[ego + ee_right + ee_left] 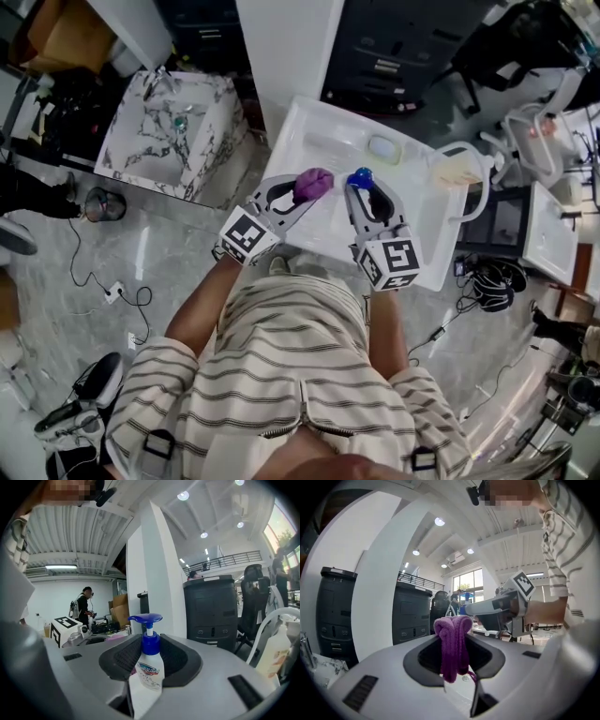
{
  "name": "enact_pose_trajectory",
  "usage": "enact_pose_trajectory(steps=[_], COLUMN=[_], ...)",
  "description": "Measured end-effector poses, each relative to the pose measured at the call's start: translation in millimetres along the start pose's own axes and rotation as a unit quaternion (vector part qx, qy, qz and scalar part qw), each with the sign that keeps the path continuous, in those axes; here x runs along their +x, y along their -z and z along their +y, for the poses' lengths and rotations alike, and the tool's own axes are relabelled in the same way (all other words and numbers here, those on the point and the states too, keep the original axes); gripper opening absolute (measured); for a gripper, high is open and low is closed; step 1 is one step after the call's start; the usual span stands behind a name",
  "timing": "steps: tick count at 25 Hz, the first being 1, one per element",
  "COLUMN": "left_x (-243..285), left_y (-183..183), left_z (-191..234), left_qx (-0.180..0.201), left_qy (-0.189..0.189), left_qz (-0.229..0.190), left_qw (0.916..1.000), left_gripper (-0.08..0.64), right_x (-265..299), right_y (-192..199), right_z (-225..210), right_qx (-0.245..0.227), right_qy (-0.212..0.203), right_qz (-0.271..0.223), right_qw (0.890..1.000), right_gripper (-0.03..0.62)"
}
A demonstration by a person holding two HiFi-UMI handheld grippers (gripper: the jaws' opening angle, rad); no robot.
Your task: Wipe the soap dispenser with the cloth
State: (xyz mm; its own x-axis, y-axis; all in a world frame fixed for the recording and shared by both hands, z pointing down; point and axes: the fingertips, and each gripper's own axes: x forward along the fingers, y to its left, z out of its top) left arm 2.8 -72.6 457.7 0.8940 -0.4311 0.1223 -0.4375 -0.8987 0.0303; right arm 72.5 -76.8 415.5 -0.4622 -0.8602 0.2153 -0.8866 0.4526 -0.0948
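Head view: we hold the 2 grippers side by side over the white sink (309, 127). Our left gripper (307, 191) is clamped on the purple cloth (453, 644). Our right gripper (362, 187) grips the upright soap dispenser (147, 670), near the cloth.

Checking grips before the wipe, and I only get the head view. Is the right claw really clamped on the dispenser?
Observer: Yes. In the right gripper view the right claw is shut on the dispenser, which stands upright with its blue pump on top.
Operator: And the cloth?
Observer: The left gripper view shows the left claw shut on the purple cloth, bunched between its jaws with one end hanging down.
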Motion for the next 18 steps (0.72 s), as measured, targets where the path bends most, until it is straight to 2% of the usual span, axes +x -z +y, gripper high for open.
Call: enact_pose_trajectory(steps=[4, 9, 18], left_x=[1.3, 2.0, 11.8], left_y=[-4.5, -2.2, -6.1], left_z=[-0.3, 1.3, -7.2], left_qx=[0.012, 0.010, 0.047], left_qy=[0.029, 0.051, 0.115], left_qz=[0.001, 0.000, 0.018], left_qw=[0.9995, 0.9987, 0.9921], left_gripper=[0.120, 0.120, 0.120], right_x=[-4.0, -7.2, -14.2], right_y=[-2.2, -0.4, 0.9], right_z=[2.2, 8.1, 20.2], right_qx=[-0.009, -0.020, -0.038], right_qy=[-0.022, -0.044, -0.091], right_qz=[-0.004, -0.001, -0.001], right_qw=[1.000, 0.999, 0.995], right_gripper=[0.132, 0.132, 0.132])
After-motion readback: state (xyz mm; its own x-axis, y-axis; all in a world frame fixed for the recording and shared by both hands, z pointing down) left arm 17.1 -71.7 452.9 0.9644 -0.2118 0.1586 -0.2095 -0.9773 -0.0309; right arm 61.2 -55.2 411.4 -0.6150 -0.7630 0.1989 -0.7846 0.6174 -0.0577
